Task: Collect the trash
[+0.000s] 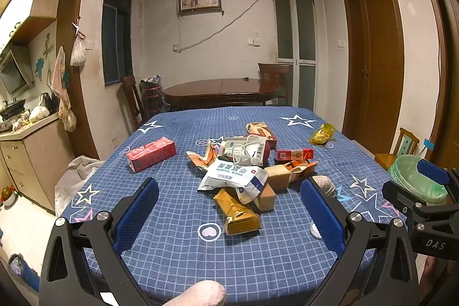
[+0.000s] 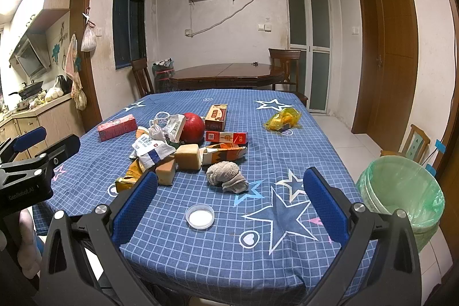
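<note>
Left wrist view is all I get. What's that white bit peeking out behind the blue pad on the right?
Observer: A small round white lid, lying flat and alone on the tablecloth.
Operator: And the grey lump just beyond it?
Observer: A crumpled grey cloth, resting on the tablecloth with nothing on top of it.
Operator: Is anything in the bin yet?
Observer: The green-lined bin looks empty, as far as its inside shows.

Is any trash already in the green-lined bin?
No: in the right wrist view the green-lined bin shows only its bare liner inside.
</note>
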Available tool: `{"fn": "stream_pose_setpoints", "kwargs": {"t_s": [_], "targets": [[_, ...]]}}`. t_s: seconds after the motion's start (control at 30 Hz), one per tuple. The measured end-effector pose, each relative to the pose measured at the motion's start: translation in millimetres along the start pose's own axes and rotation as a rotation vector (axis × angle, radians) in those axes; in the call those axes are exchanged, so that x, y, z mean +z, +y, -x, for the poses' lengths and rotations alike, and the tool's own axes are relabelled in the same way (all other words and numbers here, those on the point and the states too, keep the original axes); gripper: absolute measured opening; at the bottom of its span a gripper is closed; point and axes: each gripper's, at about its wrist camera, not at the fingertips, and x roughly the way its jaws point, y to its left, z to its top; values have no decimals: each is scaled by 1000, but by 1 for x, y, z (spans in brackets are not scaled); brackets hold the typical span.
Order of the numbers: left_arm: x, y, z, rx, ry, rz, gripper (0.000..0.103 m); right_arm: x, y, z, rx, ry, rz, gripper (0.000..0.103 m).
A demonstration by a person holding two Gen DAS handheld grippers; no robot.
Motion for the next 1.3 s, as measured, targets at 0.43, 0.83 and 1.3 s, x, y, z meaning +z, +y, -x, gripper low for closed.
{"fn": "stream_pose_setpoints", "kwargs": {"t_s": [0.43,0.83,1.3], "targets": [[-1,-2,-1,-2,4,-4,99,1,0,0,0,0,-1,98],[-1,-2,-1,-1,6,-5,99,1,-1,0,2,1,-1,98],[-1,-2,-1,-2,6,-5,99,1,1,1,5,0,-1,98]]}}
